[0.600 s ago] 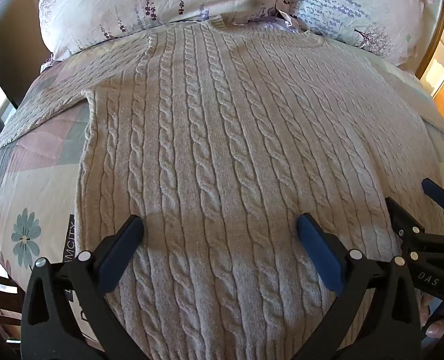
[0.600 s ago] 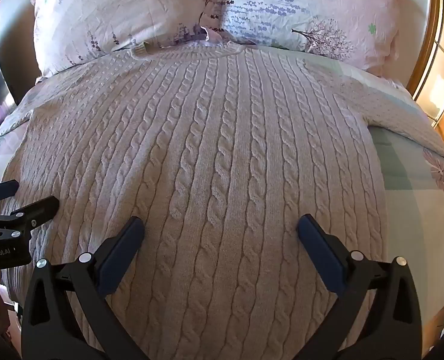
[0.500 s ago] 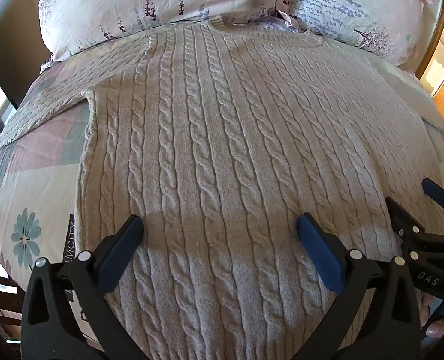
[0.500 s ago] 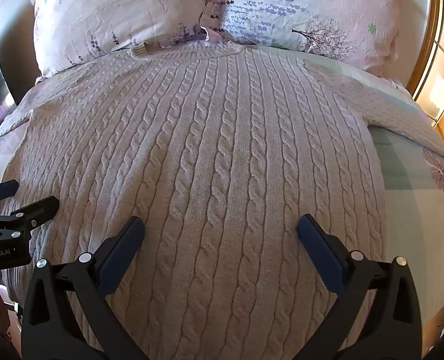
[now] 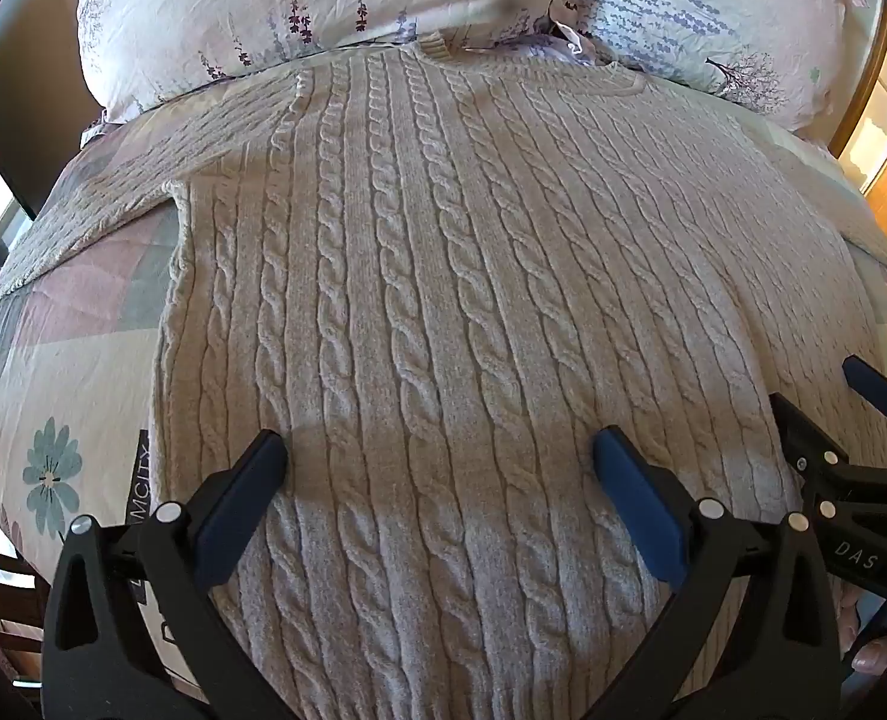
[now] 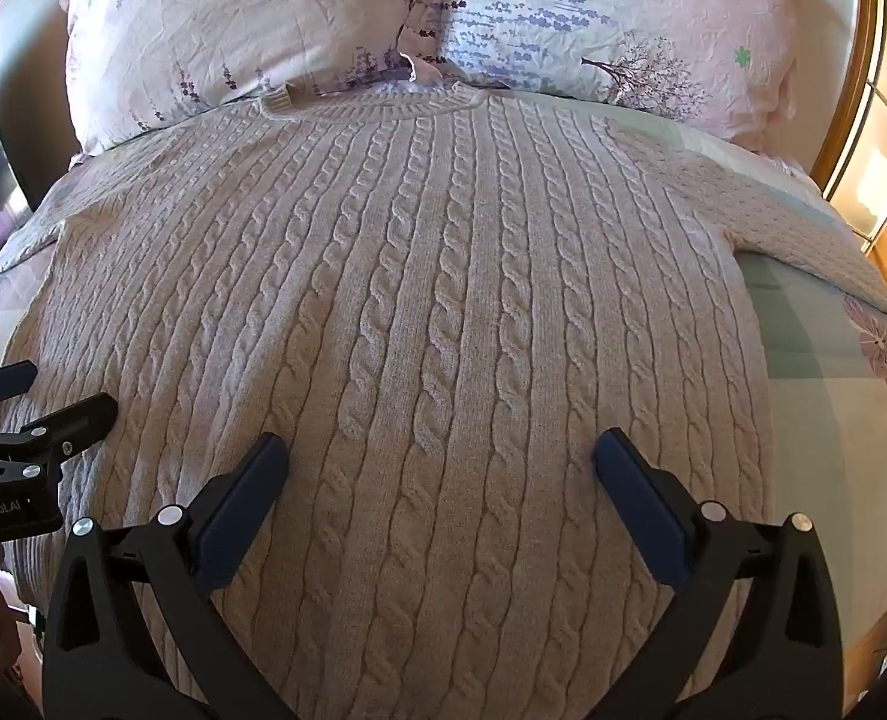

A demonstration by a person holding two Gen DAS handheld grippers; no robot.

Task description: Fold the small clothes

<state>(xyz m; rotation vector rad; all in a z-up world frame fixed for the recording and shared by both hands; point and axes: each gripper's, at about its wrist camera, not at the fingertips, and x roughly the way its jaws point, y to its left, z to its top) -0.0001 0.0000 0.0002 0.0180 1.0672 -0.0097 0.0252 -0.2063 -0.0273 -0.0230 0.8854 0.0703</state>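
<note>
Cable-knit sweater [image 5: 443, 300] spread flat on bed [image 5: 53, 396], collar at 12 o'clock against pillows [image 6: 593, 18], left tool [image 5: 437, 456] gaping over hem, right tool [image 6: 440, 456] likewise gaping, holding nothing

Beige cable-knit sweater [image 5: 443, 300] in front of me, spread flat and unfolded on the bed. Ribbed collar at the far end, touching the pillows. Both sleeves angled outward. Hem nearest me.
</note>
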